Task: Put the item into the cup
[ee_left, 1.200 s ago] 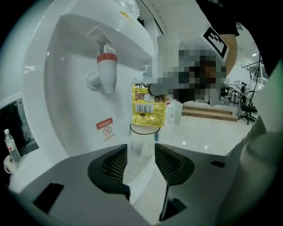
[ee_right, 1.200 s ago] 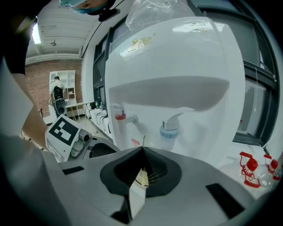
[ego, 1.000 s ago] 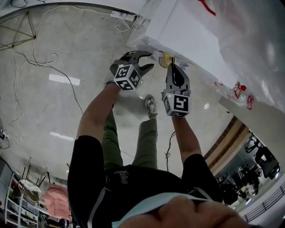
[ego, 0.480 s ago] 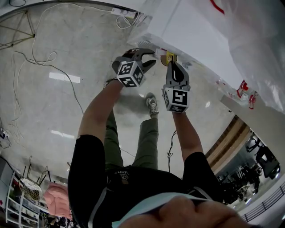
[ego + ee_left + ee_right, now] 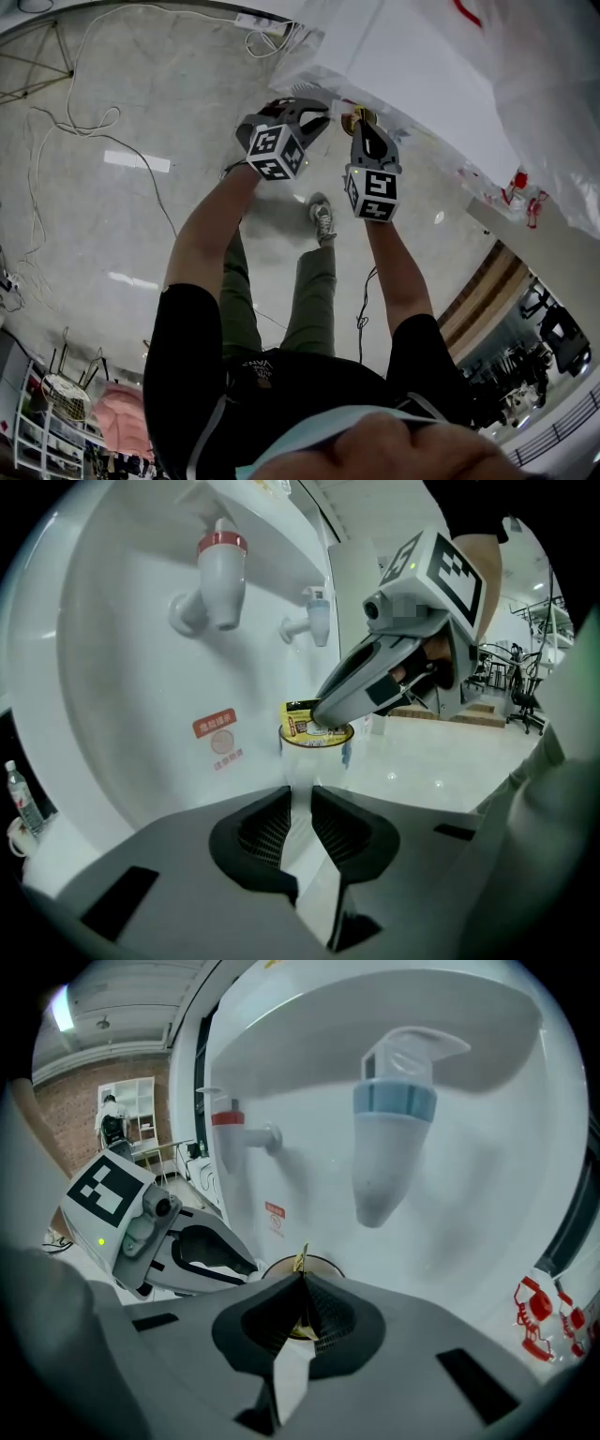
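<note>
- Closing the left tongs (image 5: 300,795) on the cup (image 5: 302,766), we are squeezing its pale wall between them.
- We are pinching the yellow packet (image 5: 302,1260) in the shut right tongs (image 5: 302,1283), just over the cup's rim.
- We are working beneath the dispenser's (image 5: 487,1176) blue tap (image 5: 394,1129).
</note>
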The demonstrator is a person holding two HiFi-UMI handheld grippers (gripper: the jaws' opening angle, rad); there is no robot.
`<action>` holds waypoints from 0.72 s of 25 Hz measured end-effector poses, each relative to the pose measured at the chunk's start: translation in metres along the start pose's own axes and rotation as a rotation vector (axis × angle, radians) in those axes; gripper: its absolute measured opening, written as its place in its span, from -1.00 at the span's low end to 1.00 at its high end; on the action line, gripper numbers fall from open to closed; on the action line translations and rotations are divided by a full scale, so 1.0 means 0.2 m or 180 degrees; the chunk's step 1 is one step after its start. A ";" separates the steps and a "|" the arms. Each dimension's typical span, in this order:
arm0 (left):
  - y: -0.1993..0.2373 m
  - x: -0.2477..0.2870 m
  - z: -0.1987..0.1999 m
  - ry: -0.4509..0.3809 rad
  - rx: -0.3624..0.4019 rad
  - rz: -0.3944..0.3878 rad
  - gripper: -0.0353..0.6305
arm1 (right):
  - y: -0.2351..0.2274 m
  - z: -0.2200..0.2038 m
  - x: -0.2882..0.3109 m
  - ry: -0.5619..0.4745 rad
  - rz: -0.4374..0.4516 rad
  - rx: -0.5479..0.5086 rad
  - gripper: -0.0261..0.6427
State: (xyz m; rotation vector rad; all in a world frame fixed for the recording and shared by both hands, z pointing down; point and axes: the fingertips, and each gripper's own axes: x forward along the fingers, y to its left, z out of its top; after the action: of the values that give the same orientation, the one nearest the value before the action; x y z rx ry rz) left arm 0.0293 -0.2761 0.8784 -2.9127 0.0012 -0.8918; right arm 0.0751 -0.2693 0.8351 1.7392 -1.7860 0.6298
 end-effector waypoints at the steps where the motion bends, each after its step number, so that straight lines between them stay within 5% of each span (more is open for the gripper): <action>1: 0.00 0.00 0.00 0.0001 0.0001 -0.0001 -0.65 | 0.00 -0.01 0.01 0.0024 0.0005 -0.0007 -0.79; 10: 0.00 0.00 -0.01 0.0020 0.0001 0.0005 -0.65 | 0.00 -0.07 0.07 0.0266 0.0043 0.0009 -0.79; 18: 0.00 -0.03 0.03 0.0031 -0.0034 -0.0013 -0.62 | 0.01 0.01 -0.03 0.0008 0.0092 0.0178 -0.78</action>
State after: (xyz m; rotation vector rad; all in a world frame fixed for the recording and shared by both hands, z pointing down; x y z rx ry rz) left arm 0.0278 -0.2744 0.8696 -2.9192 0.0007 -0.9096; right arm 0.0736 -0.2662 0.8291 1.7514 -1.8106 0.7001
